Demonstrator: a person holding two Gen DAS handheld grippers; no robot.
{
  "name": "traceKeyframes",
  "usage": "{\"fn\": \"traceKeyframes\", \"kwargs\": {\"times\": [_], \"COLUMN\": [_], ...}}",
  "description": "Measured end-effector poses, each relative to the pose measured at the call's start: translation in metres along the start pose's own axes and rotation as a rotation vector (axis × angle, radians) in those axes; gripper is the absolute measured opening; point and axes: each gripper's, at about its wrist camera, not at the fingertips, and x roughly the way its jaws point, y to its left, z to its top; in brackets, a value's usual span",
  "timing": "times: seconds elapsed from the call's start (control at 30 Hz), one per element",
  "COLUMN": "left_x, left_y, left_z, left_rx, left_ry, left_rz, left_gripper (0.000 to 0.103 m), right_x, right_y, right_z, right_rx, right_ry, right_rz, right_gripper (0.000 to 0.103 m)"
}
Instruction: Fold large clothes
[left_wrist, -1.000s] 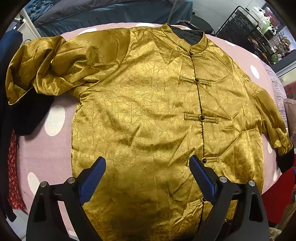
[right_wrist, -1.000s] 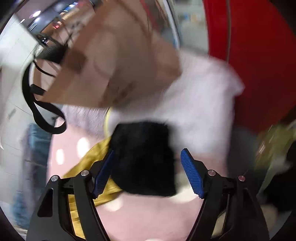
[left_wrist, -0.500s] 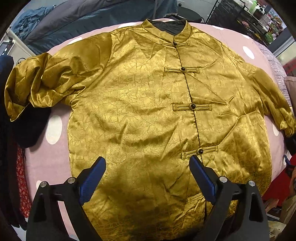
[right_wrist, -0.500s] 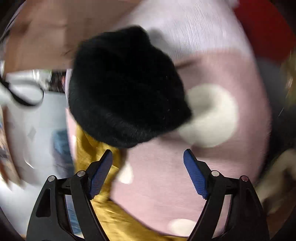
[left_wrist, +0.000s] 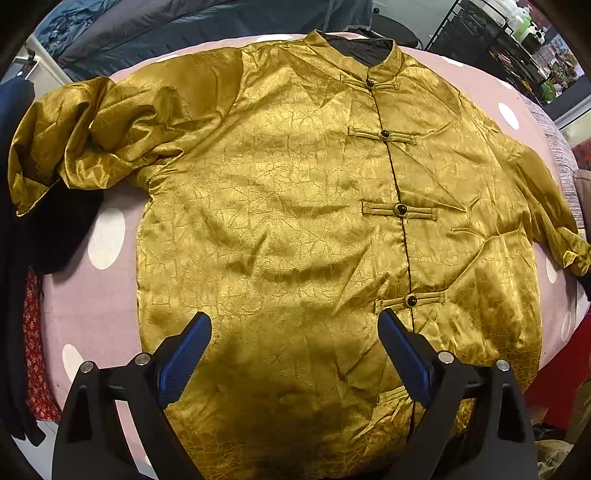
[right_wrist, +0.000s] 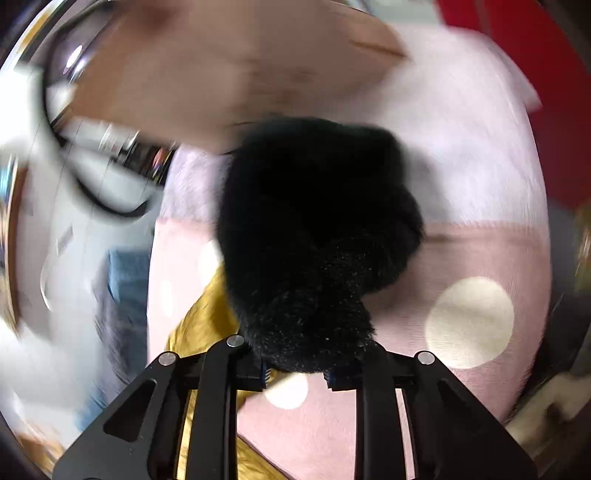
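Note:
A gold satin jacket (left_wrist: 295, 221) with frog buttons lies face up and spread out on a pink polka-dot cloth (left_wrist: 92, 302). Its left sleeve (left_wrist: 92, 133) is bunched at the far left, with a black fur cuff below it. My left gripper (left_wrist: 294, 347) is open and hovers over the jacket's lower hem, touching nothing. In the right wrist view my right gripper (right_wrist: 297, 376) is shut on the black fur cuff (right_wrist: 314, 240) of the jacket's right sleeve, with gold fabric (right_wrist: 207, 321) trailing to its left. The view is blurred.
Dark blue and grey bedding (left_wrist: 184, 26) lies beyond the cloth. A black wire rack (left_wrist: 498, 33) stands at the far right. Red fabric (left_wrist: 554, 376) hangs at the right edge. A brown paper bag (right_wrist: 221, 66) sits beyond the cuff.
My right gripper has closed on the black fur cuff, which was between its open jaws before. My left gripper stays open and has shifted a little over the jacket.

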Motion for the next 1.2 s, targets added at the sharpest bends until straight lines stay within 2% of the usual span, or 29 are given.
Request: {"fn": "traceKeyframes", "kwargs": {"times": [0.13, 0.2, 0.33, 0.47, 0.57, 0.6, 0.73, 0.87, 0.97, 1.1, 1.13, 1.2], "left_x": [0.001, -0.001, -0.003, -0.004, -0.006, -0.007, -0.007, -0.003, 0.000, 0.005, 0.006, 0.008], "left_y": [-0.001, 0.000, 0.008, 0.025, 0.041, 0.046, 0.073, 0.099, 0.114, 0.126, 0.128, 0.129], "left_z": [0.002, 0.003, 0.004, 0.001, -0.002, -0.003, -0.013, -0.023, -0.029, -0.033, -0.033, -0.032], "left_rx": [-0.001, -0.004, -0.026, -0.072, -0.108, -0.121, -0.189, -0.259, -0.306, -0.337, -0.339, -0.340], "left_ry": [-0.006, -0.013, -0.025, -0.035, -0.052, -0.056, -0.065, -0.058, -0.052, -0.044, -0.043, -0.039], "left_rz": [-0.015, -0.024, -0.035, -0.034, -0.017, -0.012, 0.002, 0.008, 0.006, 0.005, 0.005, 0.002], "left_gripper": [0.089, 0.089, 0.089, 0.089, 0.089, 0.089, 0.089, 0.089, 0.089, 0.089, 0.089, 0.089], "right_x": [-0.018, -0.026, -0.022, -0.011, -0.001, 0.004, 0.013, 0.028, 0.044, 0.071, 0.072, 0.078], "right_y": [0.086, 0.139, 0.226, 0.319, 0.363, 0.382, 0.413, 0.406, 0.396, 0.369, 0.361, 0.350], "right_z": [-0.020, -0.040, -0.075, -0.139, -0.185, -0.211, -0.289, -0.369, -0.418, -0.458, -0.463, -0.476], "right_rx": [-0.306, -0.457, -0.659, -0.868, -0.975, -1.032, -1.204, -1.394, -1.479, -1.540, -1.552, -1.566], "right_ry": [-0.009, -0.012, 0.025, 0.126, 0.202, 0.225, 0.314, 0.357, 0.387, 0.495, 0.515, 0.562], "right_rz": [-0.028, 0.004, 0.102, 0.210, 0.264, 0.276, 0.301, 0.268, 0.214, 0.148, 0.146, 0.133], "right_gripper": [0.020, 0.020, 0.019, 0.019, 0.019, 0.019, 0.019, 0.019, 0.023, 0.040, 0.054, 0.071]}}
